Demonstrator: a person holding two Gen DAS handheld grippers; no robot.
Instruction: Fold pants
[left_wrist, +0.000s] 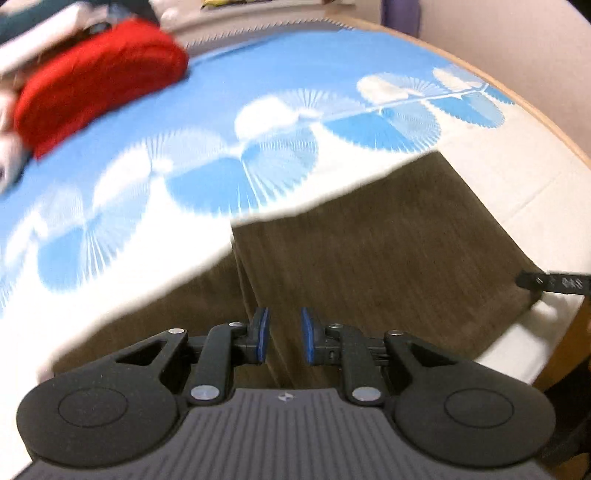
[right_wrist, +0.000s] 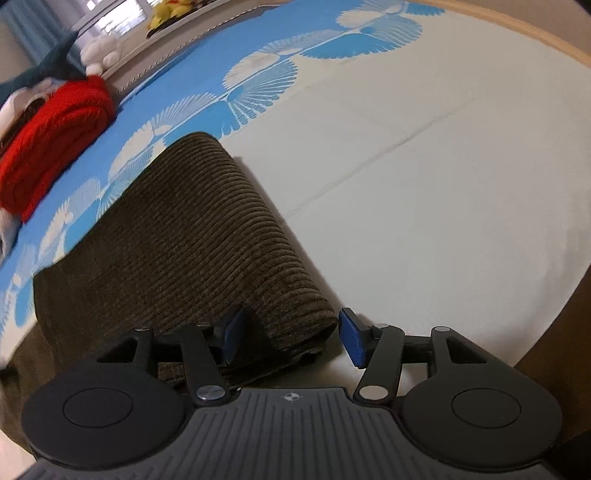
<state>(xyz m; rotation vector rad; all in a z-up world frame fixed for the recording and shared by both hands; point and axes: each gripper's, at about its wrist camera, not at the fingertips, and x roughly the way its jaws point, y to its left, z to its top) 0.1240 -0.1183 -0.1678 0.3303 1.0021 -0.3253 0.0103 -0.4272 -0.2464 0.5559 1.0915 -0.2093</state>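
Right wrist view showed the brown corduroy pants (right_wrist: 192, 236) lying on the bed (right_wrist: 424, 184), over the white part of a sheet patterned with blue fan shapes, and folded over so that a rounded fold edge ran away from the camera. The right tongs (right_wrist: 291, 339) stood spread around the near corner of that fold: one blue pad was tucked against the cloth on its left side, the other stood clear of it on the right, so nothing was pinched.

Left wrist view, which was blurred, showed the left tongs (left_wrist: 283, 339) hovering over the same pants (left_wrist: 369, 251) with only a narrow gap between the pads and no cloth in it; they were released and held nothing. At the right edge of this view a dark tip of the other tool (left_wrist: 554, 283) reached to the corner of the pants.

With neither pair gripping, the rounded fold looked free to relax or slide open, since thick corduroy probably springs back. If the right tongs closed where they stood, they might catch only the top layer and drag the fold askew. A fast sweep by the left hand could also brush the cloth and skew its edges. A red folded garment (right_wrist: 55, 144) lay well apart near the head of the bed and posed no obstacle.
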